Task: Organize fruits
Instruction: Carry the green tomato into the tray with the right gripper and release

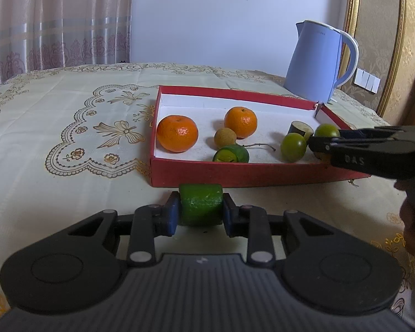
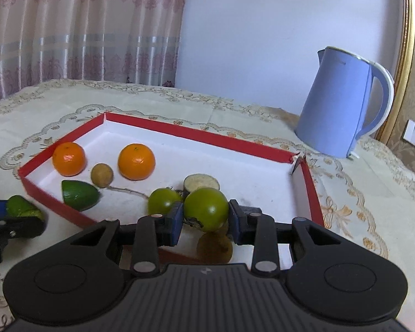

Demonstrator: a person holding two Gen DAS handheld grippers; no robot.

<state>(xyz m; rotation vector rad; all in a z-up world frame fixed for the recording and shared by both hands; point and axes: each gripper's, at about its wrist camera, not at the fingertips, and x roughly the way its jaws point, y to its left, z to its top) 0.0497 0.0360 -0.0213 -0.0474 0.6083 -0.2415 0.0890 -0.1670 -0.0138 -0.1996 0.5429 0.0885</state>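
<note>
From the left wrist camera, the left gripper has its blue pads pressed against both sides of a green cut fruit piece, just in front of the near wall of the red tray, outside it, over the embroidered tablecloth. Inside the tray, one mandarin sits in the near left corner and a second mandarin lies farther back. A longan rests between them, and a cut lime half with a thin twig lies against the near wall. The right gripper reaches in over the tray's right end, next to a round green fruit, with a dark cut stub behind it. A blue kettle stands behind the tray's far right corner.

From the right wrist camera, the right gripper is clamped on a green round fruit, held above the tray's near edge, its blue pads tight on both sides. A brownish fruit lies on the tray floor beneath it. Another green fruit touches the held one on its left. The left gripper shows at the left edge, outside the tray, with its green piece.
</note>
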